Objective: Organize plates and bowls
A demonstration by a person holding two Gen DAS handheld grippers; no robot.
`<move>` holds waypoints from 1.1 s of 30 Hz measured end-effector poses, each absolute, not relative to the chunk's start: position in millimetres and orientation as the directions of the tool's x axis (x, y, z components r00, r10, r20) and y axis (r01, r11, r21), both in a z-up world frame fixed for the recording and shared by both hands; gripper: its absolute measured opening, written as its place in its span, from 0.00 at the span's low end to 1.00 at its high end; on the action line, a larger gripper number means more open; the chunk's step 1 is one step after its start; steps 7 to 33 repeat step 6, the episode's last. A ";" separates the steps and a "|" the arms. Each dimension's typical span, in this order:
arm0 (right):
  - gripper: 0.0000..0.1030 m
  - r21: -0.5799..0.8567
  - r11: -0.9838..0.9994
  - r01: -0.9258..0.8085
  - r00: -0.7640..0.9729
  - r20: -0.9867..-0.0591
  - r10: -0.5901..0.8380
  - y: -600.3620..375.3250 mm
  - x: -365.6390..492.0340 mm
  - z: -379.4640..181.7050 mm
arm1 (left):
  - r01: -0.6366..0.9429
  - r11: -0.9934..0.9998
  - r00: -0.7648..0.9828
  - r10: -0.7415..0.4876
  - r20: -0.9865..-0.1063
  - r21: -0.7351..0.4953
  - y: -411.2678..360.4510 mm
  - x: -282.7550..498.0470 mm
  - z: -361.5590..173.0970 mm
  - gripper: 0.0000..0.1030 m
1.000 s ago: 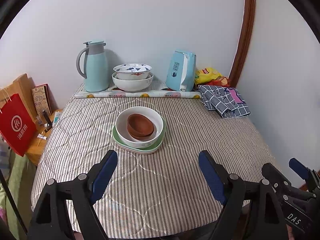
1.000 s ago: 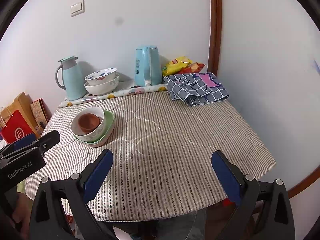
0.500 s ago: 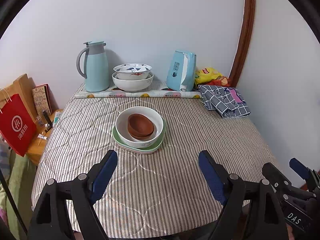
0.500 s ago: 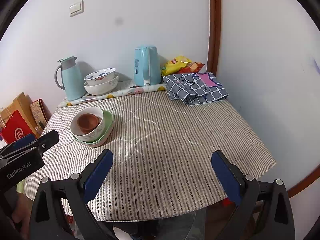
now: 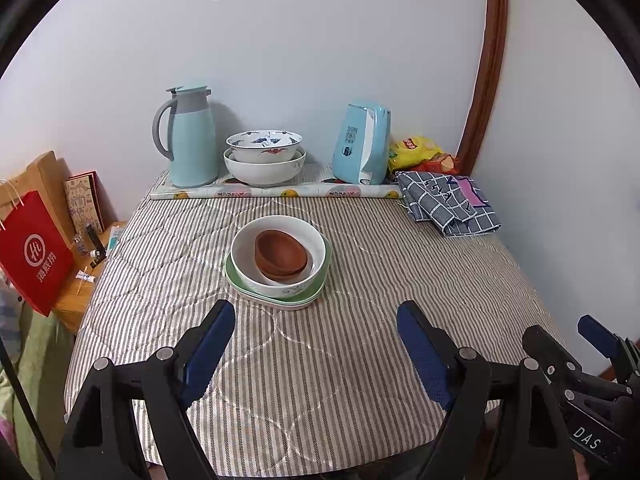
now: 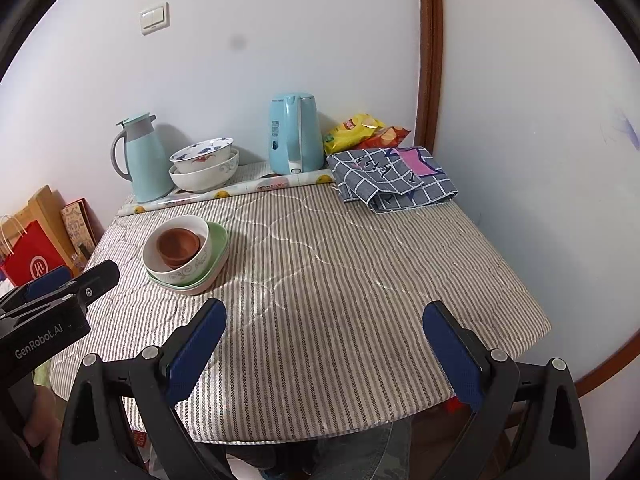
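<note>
A brown bowl (image 5: pixel 280 254) sits inside a white bowl (image 5: pixel 316 240), which rests on a green plate (image 5: pixel 327 258) over another pale plate, mid-table. The stack also shows in the right wrist view: brown bowl (image 6: pixel 178 244), white bowl (image 6: pixel 200 258), green plate (image 6: pixel 218 240). Two more white patterned bowls (image 5: pixel 264 158) are nested at the back by the wall. My left gripper (image 5: pixel 312 344) is open and empty, near the front edge, short of the stack. My right gripper (image 6: pixel 324 344) is open and empty, to the right of the stack.
A teal thermos jug (image 5: pixel 190 136), a blue kettle (image 5: pixel 362 144), snack bags (image 5: pixel 416 152) and a folded checked cloth (image 5: pixel 448 204) stand along the back and right. A rolled mat (image 5: pixel 276 192) lies before them. A red bag (image 5: pixel 34 248) stands off the left edge.
Both grippers have stayed almost still; the right view has shifted very slightly. The bowls and plates have not moved.
</note>
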State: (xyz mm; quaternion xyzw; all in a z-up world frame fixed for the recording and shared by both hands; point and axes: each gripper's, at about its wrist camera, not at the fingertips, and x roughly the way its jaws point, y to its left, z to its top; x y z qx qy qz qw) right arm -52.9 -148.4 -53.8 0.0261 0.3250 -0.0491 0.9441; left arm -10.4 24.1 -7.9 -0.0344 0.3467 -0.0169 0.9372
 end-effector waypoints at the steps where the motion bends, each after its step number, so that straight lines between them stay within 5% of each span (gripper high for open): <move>1: 0.95 0.018 0.994 0.110 0.785 -0.615 -0.075 -148.5 -53.3 -53.5 | 0.010 0.997 0.759 -0.055 -0.648 -0.073 24.5 -10.1 -7.8 0.80; 33: 0.95 0.034 0.994 0.104 0.787 -0.614 -0.061 -149.9 -48.8 -54.8 | 0.014 0.998 0.756 -0.051 -0.653 -0.062 23.1 -3.6 -9.6 0.80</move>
